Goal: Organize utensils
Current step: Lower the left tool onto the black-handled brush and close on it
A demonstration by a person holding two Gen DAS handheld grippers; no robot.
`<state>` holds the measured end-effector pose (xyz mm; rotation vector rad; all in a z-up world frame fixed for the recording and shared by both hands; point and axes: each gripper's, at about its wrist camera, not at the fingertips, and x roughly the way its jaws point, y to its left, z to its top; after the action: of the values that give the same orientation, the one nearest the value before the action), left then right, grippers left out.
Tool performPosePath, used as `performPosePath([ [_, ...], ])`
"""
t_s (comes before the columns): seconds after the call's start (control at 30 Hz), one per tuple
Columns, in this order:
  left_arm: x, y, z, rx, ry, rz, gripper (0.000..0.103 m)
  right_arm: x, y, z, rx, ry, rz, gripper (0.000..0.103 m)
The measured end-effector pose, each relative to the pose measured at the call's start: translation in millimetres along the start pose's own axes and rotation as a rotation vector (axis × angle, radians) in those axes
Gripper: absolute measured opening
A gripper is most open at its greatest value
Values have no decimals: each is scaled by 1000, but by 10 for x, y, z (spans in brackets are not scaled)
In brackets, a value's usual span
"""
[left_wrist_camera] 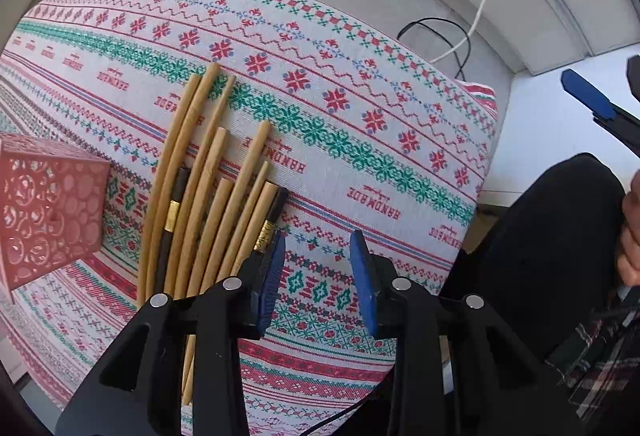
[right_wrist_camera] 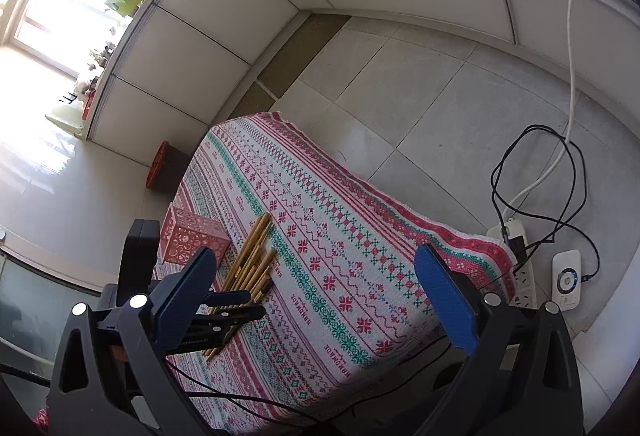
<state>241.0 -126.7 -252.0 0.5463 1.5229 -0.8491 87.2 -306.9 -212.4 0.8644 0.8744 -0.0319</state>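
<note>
Several bamboo chopsticks (left_wrist_camera: 216, 191) and two black ones with gold bands (left_wrist_camera: 269, 224) lie side by side on the patterned tablecloth (left_wrist_camera: 340, 139). A pink perforated holder (left_wrist_camera: 44, 207) stands to their left. My left gripper (left_wrist_camera: 318, 276) is open and empty, low over the cloth, its left pad beside the rightmost black chopstick. My right gripper (right_wrist_camera: 316, 300) is open and empty, held high above the table's near side. From there I see the chopsticks (right_wrist_camera: 252, 260), the holder (right_wrist_camera: 188, 238) and the left gripper (right_wrist_camera: 224, 310) over them.
The small table (right_wrist_camera: 360, 236) stands on a grey tiled floor. A power strip (right_wrist_camera: 516, 256), a white device (right_wrist_camera: 566, 276) and cables lie on the floor to the right. A brown stool (right_wrist_camera: 164, 165) sits beyond the table. The person's dark trouser leg (left_wrist_camera: 532, 244) is at right.
</note>
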Motion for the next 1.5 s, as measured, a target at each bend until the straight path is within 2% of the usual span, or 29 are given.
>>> performPosePath([
  [0.07,-74,-13,-51,65,-64,-75,32,-4,33,-12,-13,-5,-7,96],
  [0.13,-106,-36,-106,102,-88,-108,36,-3,60,-24,-29,-7,-17,96],
  [0.3,87,42,-106,79,-63,-5,34,29,14,-12,-10,8,-14,96],
  [0.43,75,68,-115,90,-91,2,34,52,-2,-5,-3,16,-9,96],
  [0.6,142,212,-43,90,-70,22,34,88,16,-9,-8,25,-8,96],
  [0.67,289,190,-20,90,-57,22,34,95,23,-14,-10,27,-9,96],
  [0.8,298,155,-21,98,-39,42,33,111,23,-6,-7,31,-12,96],
  [0.9,343,35,-24,111,-13,115,29,115,25,-4,-8,31,-13,96],
  [0.93,380,-45,19,113,-3,151,22,116,27,-1,-8,31,-15,96],
  [0.97,394,-63,43,105,7,180,20,117,27,-5,-8,30,-17,96],
  [1.1,392,-96,82,61,9,193,11,131,17,-10,-8,29,-37,96],
  [1.2,382,-145,-36,64,-53,234,6,175,46,-17,-21,39,-95,96],
  [1.3,266,-101,-301,5,-160,233,6,312,165,-51,-52,86,-189,96],
  [1.4,-73,-55,-702,-73,-300,193,6,614,344,-172,-68,187,-244,94],
  [1.5,-430,-41,-1173,-156,-439,174,6,995,442,-339,55,320,-267,82],
])
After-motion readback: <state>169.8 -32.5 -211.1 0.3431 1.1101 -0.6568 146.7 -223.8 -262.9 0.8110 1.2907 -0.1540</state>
